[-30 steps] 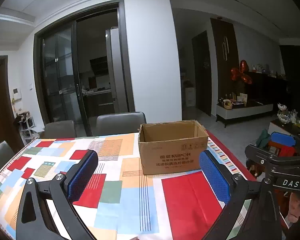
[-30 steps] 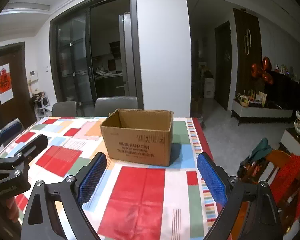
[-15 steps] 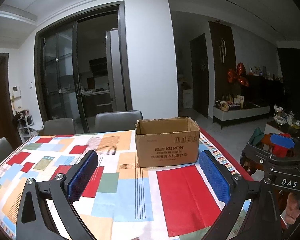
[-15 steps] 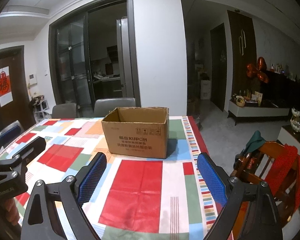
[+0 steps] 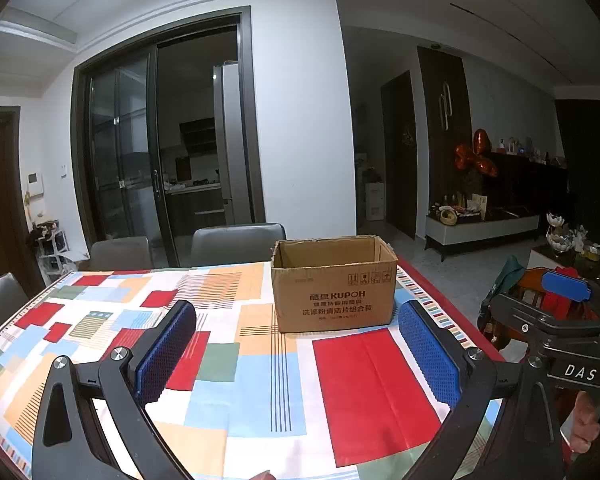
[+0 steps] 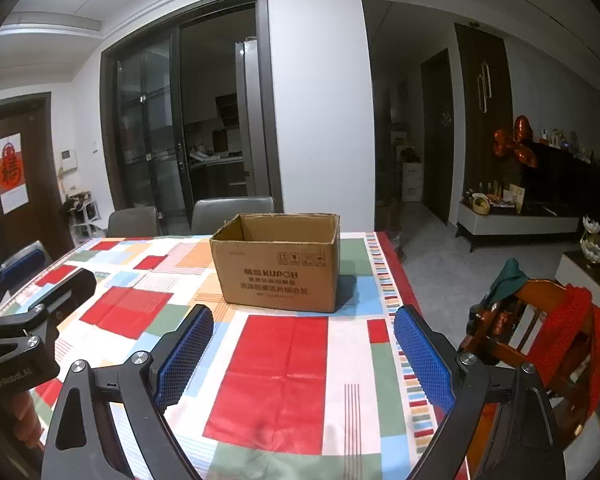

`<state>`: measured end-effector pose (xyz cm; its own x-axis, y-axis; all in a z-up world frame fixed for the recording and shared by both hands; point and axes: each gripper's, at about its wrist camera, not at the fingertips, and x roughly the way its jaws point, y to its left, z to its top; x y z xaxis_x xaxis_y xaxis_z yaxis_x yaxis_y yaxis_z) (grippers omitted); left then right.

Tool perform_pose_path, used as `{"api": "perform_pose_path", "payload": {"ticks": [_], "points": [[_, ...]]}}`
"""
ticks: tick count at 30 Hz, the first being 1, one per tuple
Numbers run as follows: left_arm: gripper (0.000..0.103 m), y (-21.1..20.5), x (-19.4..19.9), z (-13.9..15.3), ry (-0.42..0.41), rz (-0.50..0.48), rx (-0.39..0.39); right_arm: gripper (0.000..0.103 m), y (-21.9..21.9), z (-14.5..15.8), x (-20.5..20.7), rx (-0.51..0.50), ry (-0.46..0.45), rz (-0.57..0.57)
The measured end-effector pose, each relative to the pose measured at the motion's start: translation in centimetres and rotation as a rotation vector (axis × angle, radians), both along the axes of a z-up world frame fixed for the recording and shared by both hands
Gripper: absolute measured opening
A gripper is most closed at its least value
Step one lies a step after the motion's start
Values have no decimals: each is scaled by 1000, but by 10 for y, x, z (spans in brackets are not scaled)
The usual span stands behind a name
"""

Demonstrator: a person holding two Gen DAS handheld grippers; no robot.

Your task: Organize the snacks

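An open brown cardboard box [image 5: 334, 286] printed KUPOH stands on a table with a colourful patchwork cloth [image 5: 260, 380]; it also shows in the right wrist view [image 6: 278, 264]. Its inside is hidden. No snacks show. My left gripper [image 5: 300, 356] is open and empty, held above the near part of the table, well short of the box. My right gripper [image 6: 304, 356] is open and empty too, to the right of the left one. Each gripper shows at the edge of the other's view: the right one [image 5: 556, 312] and the left one [image 6: 32, 300].
Grey chairs [image 5: 236, 242] stand along the table's far side in front of a dark glass sliding door [image 5: 160, 152]. A wooden chair with red cloth [image 6: 548, 332] stands off the table's right edge. A low cabinet [image 6: 516, 220] lies further right.
Both grippers have pulled back and risen a little, so the box looks smaller and farther. Both stay open and empty.
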<state>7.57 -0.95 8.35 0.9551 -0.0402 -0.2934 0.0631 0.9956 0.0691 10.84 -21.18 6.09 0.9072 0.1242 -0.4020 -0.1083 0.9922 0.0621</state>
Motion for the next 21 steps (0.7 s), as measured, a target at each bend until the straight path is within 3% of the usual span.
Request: {"api": "perform_pose_path", "payload": {"ticks": [21], "points": [[103,4,-9,-1,-11,-3,-7,93,-1,2,-11,-5,-12,1]]}}
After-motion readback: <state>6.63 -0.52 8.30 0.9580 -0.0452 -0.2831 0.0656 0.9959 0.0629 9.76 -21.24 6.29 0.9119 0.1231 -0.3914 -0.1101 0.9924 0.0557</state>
